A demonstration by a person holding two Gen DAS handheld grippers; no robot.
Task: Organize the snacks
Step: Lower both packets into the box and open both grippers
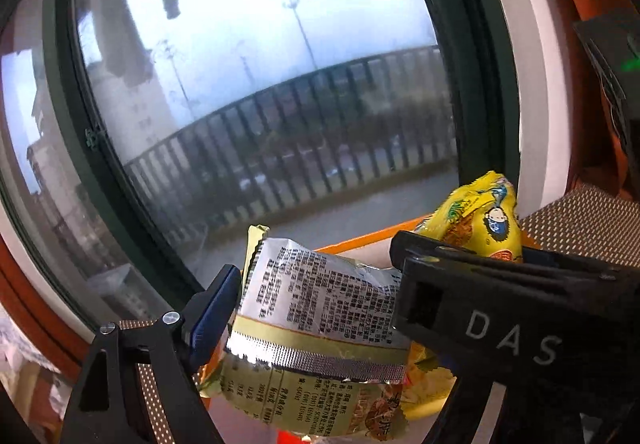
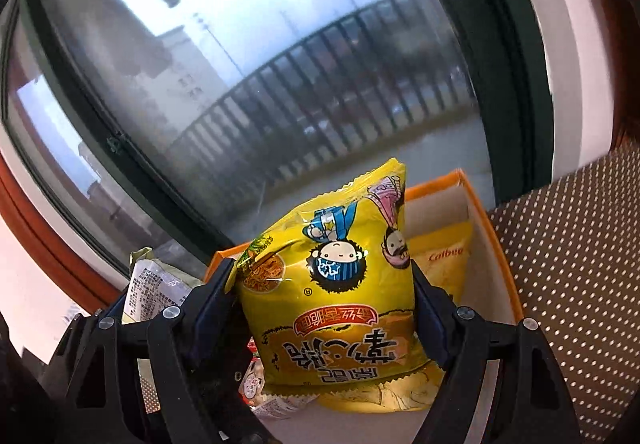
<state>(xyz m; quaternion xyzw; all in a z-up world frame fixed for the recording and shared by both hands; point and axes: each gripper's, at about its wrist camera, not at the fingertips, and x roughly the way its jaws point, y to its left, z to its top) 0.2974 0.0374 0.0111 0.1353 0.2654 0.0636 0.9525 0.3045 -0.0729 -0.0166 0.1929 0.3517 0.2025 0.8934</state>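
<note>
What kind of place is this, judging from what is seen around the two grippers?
Probably a room in a home or flat, beside a large window. Outside stand a balcony railing and buildings. An orange box of snack packets sits on a dotted mat.

Both tools (image 1: 316, 308) (image 2: 324, 304) clamped, raised.

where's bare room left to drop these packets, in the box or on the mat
The dotted mat right of the orange box looks bare. Inside the box, a strip of pale floor shows below the Calbee bag by the right wall. The box's left side is crowded: the yellow noodle bag, small packets under it, and the silver packet.
</note>
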